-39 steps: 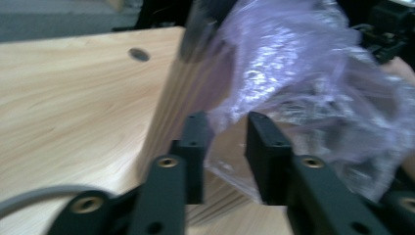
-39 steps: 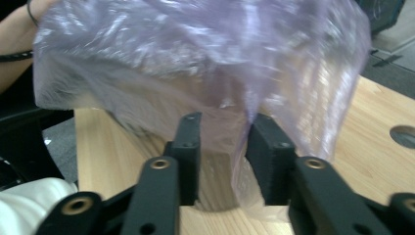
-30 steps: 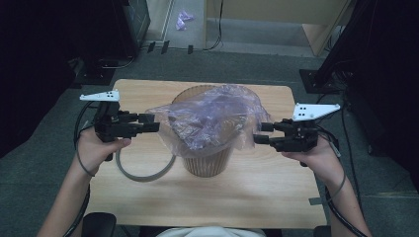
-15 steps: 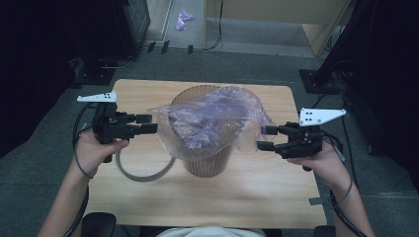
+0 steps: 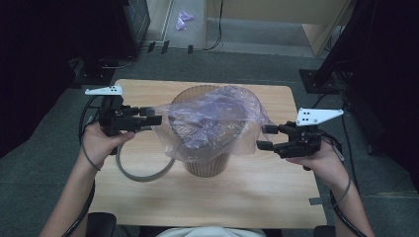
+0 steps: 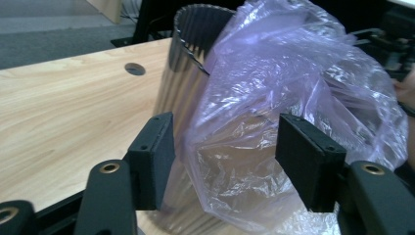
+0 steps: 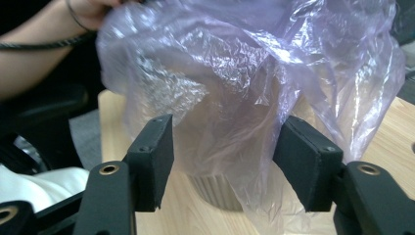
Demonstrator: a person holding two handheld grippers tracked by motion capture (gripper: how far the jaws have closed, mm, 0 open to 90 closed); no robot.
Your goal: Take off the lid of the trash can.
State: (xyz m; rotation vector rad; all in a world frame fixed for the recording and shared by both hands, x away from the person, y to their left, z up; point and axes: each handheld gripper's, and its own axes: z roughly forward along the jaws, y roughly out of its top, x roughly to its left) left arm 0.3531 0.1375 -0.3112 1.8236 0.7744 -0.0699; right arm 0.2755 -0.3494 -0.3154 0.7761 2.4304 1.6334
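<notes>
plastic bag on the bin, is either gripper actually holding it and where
Neither holds it. The left gripper and right gripper stand open at opposite sides of the plastic bag draped over the bin, pads not pressing on it.

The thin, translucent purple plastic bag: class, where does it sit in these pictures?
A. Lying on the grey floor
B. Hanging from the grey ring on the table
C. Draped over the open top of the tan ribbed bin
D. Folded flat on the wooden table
C: the thin, translucent purple plastic bag billows over the rim of the tan ribbed bin, which stands on the wooden table.
</notes>
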